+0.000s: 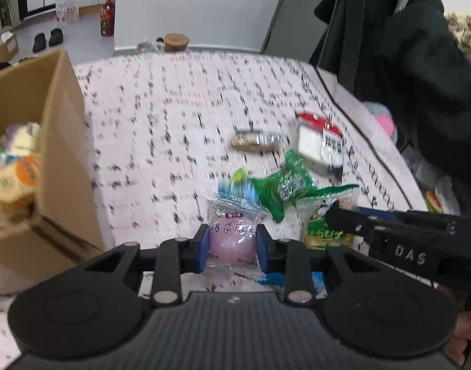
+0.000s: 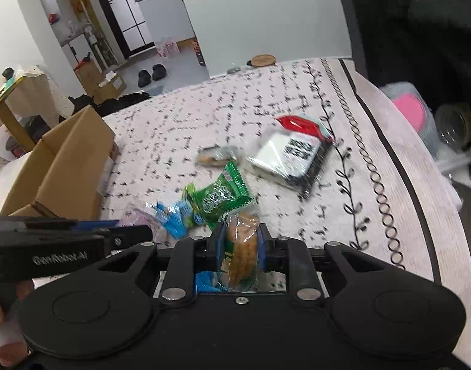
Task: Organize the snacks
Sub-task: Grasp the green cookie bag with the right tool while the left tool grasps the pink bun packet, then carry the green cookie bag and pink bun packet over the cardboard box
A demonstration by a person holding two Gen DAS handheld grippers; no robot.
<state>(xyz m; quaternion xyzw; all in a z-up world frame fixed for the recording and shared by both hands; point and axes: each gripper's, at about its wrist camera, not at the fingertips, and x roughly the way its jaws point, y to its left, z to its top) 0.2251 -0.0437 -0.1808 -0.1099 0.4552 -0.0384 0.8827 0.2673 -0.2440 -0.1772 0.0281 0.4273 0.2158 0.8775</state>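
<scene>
My left gripper is shut on a clear packet holding a round pink snack. My right gripper is shut on a clear-and-green packet of brown biscuits, which also shows in the left wrist view as a biscuit packet under the right gripper's fingers. On the patterned cloth lie a green packet, a blue wrapper, a small gold-brown packet and a white, red and black pack. The left gripper's body reaches in at the left of the right wrist view.
An open cardboard box with several snacks inside stands at the left on the cloth. A dark chair with black clothing sits beyond the right edge. A cork-lidded jar is at the far edge. A pink plush lies off the right side.
</scene>
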